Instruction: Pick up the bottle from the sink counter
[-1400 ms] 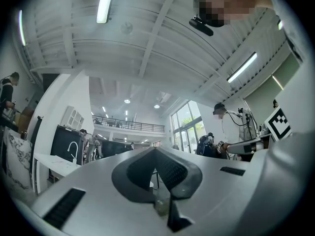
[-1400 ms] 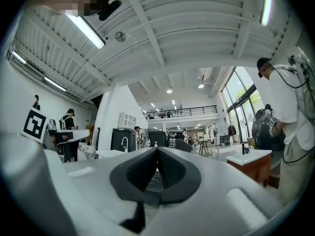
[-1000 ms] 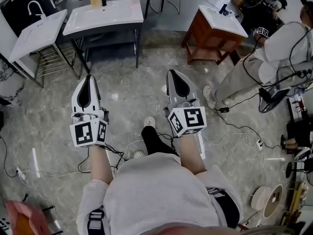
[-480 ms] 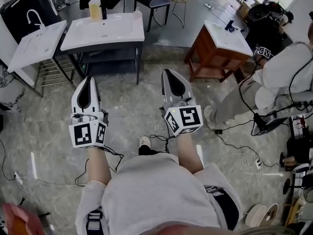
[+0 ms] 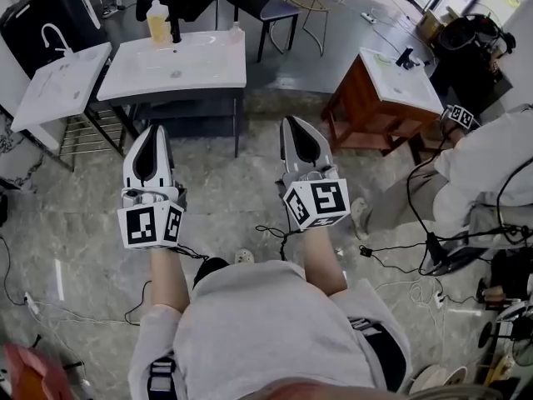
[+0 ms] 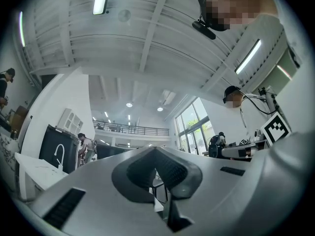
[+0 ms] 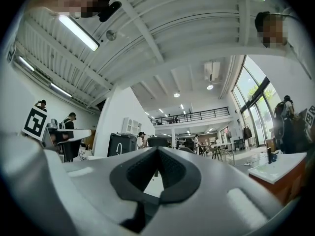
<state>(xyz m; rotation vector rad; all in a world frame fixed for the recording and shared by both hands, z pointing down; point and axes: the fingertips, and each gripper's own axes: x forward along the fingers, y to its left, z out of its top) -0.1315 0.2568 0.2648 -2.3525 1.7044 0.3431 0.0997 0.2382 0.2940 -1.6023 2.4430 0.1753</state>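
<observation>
A yellow pump bottle (image 5: 158,21) stands at the back left of the white sink counter (image 5: 187,69) in the head view. A small clear bottle (image 5: 236,31) stands at the counter's back right corner. My left gripper (image 5: 153,132) is held over the floor just short of the counter's front edge, shut with nothing in it. My right gripper (image 5: 292,122) is level with it, to the right of the counter, also shut and empty. In the left gripper view the left gripper (image 6: 155,149) points slightly up at the ceiling, jaws together. The right gripper (image 7: 157,149) shows the same in its own view.
A second white basin with a curved tap (image 5: 58,77) stands left of the counter. A wooden vanity (image 5: 391,90) is at the right, and a seated person (image 5: 491,169) beyond it. A dark chair (image 5: 279,7) stands behind the counter. Cables (image 5: 391,248) trail over the floor.
The sink counter has come closer to both grippers as the person steps forward. Both grippers stay shut and side by side.
</observation>
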